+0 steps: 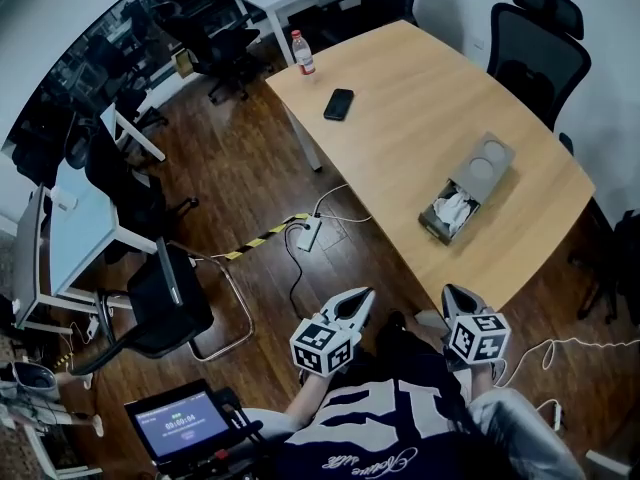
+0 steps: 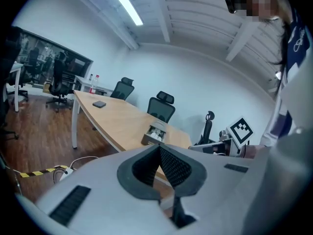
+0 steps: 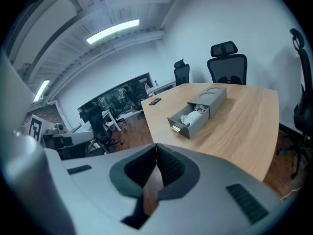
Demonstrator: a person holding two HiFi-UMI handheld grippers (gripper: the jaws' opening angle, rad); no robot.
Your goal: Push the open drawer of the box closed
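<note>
A grey box lies on the wooden table near its right end. Its drawer is pulled out toward the front edge, with white crumpled stuff inside. The right gripper view shows the box and its open drawer ahead on the table. In the left gripper view the box is small and far off. Both grippers are held low, close to the person's body, short of the table. The left gripper is shut with nothing in it. The right gripper is shut and empty too.
A black phone and a plastic bottle sit at the table's far left. Black office chairs stand behind the table. A power strip with cables lies on the wood floor. A chair and a screen are at lower left.
</note>
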